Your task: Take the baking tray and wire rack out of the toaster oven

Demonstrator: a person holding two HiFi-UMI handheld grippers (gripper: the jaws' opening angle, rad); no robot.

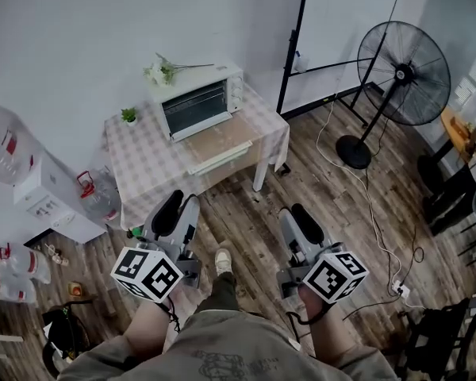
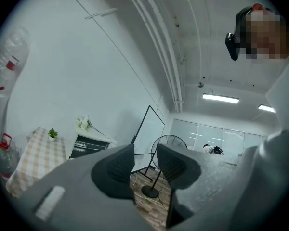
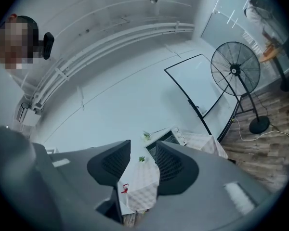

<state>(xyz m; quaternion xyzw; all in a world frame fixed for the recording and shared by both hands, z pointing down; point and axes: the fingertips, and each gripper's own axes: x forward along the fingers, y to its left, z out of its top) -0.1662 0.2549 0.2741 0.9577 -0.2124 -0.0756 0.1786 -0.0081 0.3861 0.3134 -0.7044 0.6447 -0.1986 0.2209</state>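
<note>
A white toaster oven (image 1: 198, 101) stands at the back of a table with a checked cloth (image 1: 143, 161), its dark glass door closed. Whatever is inside cannot be made out. Both grippers are held low by the person's legs, well short of the table. My left gripper (image 1: 177, 213) is open with nothing between its jaws, and its own view shows the oven (image 2: 86, 146) far off to the left of that gripper (image 2: 145, 150). My right gripper (image 1: 299, 222) is open and empty too. In its view the oven (image 3: 164, 137) peeks out just above that gripper (image 3: 143, 150).
White flowers (image 1: 160, 70) lie on the oven, with a small potted plant (image 1: 128, 115) beside it and a flat board (image 1: 218, 141) before it. A water dispenser (image 1: 40, 197) and jug (image 1: 103, 201) stand left of the table. Right: a standing fan (image 1: 403, 74), a whiteboard (image 1: 341, 22), floor cables (image 1: 381, 228).
</note>
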